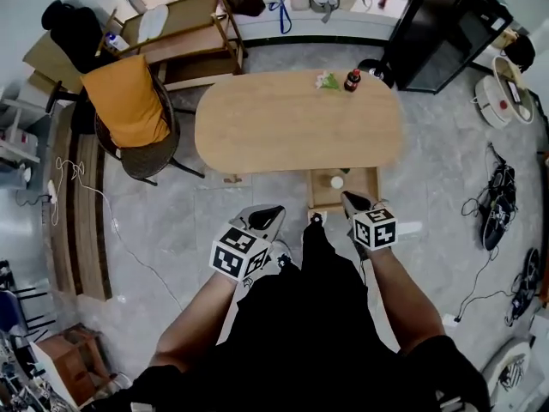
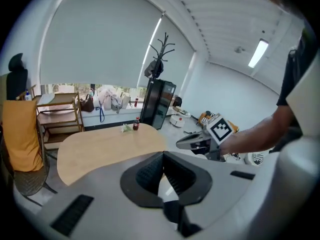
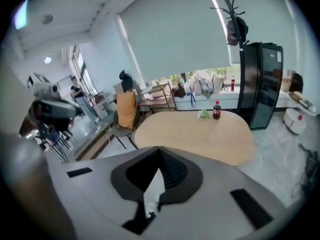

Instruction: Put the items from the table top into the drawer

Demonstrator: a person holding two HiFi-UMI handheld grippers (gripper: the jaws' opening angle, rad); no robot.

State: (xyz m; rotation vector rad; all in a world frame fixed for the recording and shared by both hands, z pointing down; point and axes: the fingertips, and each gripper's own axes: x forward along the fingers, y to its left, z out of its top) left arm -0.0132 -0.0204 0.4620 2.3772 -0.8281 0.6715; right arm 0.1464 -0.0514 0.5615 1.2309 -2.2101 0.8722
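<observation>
Left tongs (image 1: pixel 273 211), right tongs (image 1: pixel 349 199) both closed, empty. Bottle (image 1: pixel 352 80) at table's (image 1: pixel 283 136) one o'clock edge; open drawer (image 1: pixel 314 189) at five o'clock.

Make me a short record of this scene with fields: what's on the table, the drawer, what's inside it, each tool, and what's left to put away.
table: oval, wooden
on table: bottle with a red label and green and white item, close together at the far edge
drawer: open, at the table's near side
in drawer: small white round thing
left tool: shut, empty, held near the person
right tool: shut, empty, by the drawer's near edge
left to put away: bottle, green and white item
</observation>
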